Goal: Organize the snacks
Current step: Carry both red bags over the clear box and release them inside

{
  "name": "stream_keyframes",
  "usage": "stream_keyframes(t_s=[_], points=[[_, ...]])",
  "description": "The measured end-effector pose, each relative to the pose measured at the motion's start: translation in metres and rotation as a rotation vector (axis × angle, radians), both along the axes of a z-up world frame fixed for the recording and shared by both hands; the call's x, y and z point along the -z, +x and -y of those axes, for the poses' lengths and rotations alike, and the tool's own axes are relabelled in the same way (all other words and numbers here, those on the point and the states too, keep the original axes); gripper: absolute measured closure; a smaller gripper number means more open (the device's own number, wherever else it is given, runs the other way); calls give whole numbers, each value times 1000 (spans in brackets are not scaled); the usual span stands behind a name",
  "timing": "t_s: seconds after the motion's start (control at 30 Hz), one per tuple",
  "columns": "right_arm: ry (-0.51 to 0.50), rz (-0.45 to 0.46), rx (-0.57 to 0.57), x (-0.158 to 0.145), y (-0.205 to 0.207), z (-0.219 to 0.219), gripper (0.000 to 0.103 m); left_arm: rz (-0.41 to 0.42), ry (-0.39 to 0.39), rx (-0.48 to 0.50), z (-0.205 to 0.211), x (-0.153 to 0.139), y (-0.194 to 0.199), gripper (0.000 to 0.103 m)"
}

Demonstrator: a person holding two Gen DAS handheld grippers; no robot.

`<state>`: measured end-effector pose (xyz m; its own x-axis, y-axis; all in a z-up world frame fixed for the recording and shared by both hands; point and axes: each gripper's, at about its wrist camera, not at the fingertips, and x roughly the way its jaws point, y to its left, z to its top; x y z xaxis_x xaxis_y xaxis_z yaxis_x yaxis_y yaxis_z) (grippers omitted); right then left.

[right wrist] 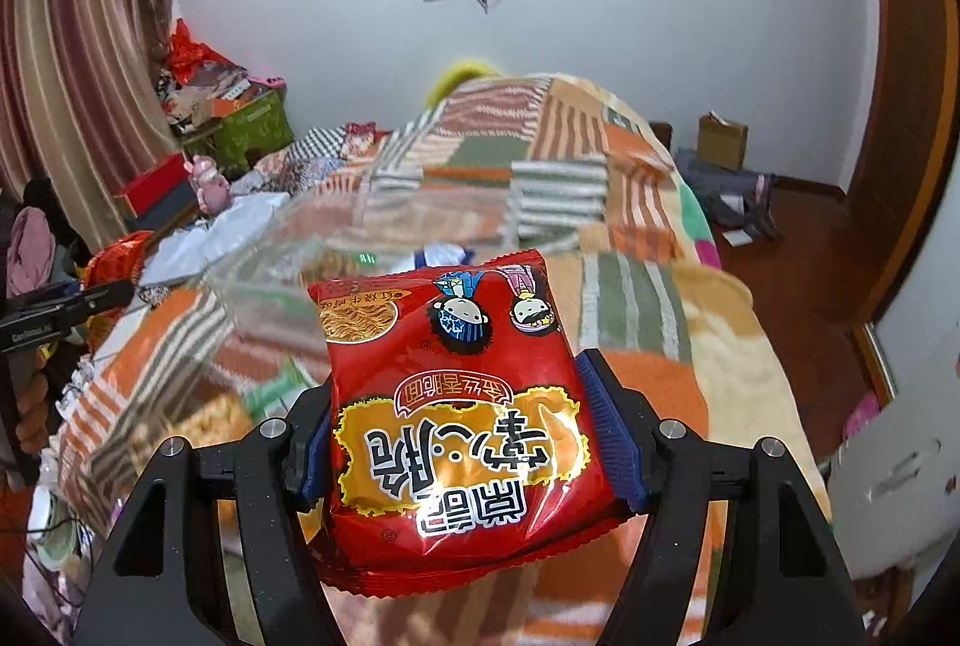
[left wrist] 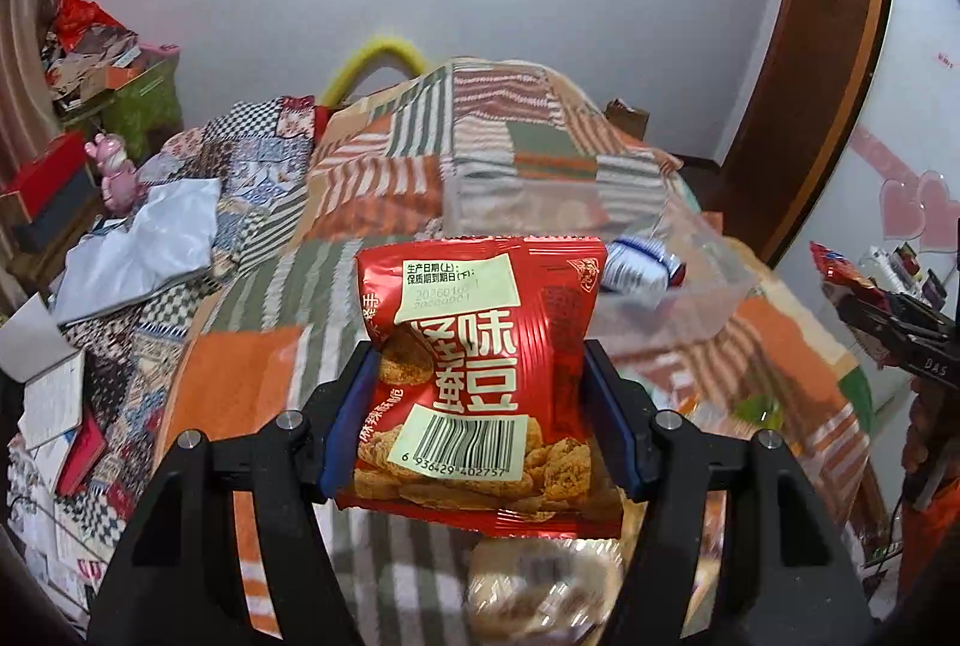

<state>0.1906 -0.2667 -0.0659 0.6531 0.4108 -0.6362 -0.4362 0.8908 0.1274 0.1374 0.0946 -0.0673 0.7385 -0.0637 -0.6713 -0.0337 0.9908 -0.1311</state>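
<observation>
On the left, our left gripper (left wrist: 483, 394) pinches a red bean-snack packet (left wrist: 480, 376) between its blue pads (left wrist: 354, 424), the packet held above the patchwork blanket (left wrist: 252, 382). Just ahead and to the right sits a clear plastic bin (left wrist: 690, 250), with a blue-and-white wrapped item (left wrist: 639, 268) already inside it. A clear-wrapped pastry (left wrist: 540, 586) lies blurred on the blanket below the packet.

We judge the step in hand to be carrying both packets to the bin. We should bring this packet over the rim before letting go, since its puffed foil can slide on the pads.

On the right, our right gripper (right wrist: 474, 436) squeezes a red noodle-snack packet (right wrist: 456, 406), upside down to the camera, with the same bin (right wrist: 270, 274) ahead and to the left. We should take turns at the opening so the grippers do not collide, and release low so neither packet bounces out.
</observation>
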Motion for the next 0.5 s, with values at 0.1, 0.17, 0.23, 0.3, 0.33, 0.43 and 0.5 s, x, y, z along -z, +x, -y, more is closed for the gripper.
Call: stream_keyframes(t_s=[0.1, 0.17, 0.23, 0.3, 0.33, 0.43, 0.5], points=[[23, 8, -21, -6, 12, -11, 36, 8, -3, 12, 6, -4, 16, 38], [35, 17, -35, -10, 19, -20, 36, 11, -4, 20, 9, -4, 27, 38], [42, 23, -51, -12, 28, -29, 36, 8, -5, 30, 13, -3, 37, 38], [39, 30, -63, -13, 37, -39, 36, 2, -7, 41, 17, 1, 47, 38], [35, 31, -67, -12, 41, -43, 36, -2, -8, 45, 19, 2, 52, 38], [22, 21, -90, -9, 58, -60, 36, -10, -8, 57, 21, 5, 70, 38], [17, 10, -103, -6, 67, -69, 36, -15, -7, 66, 23, 7, 80, 38]])
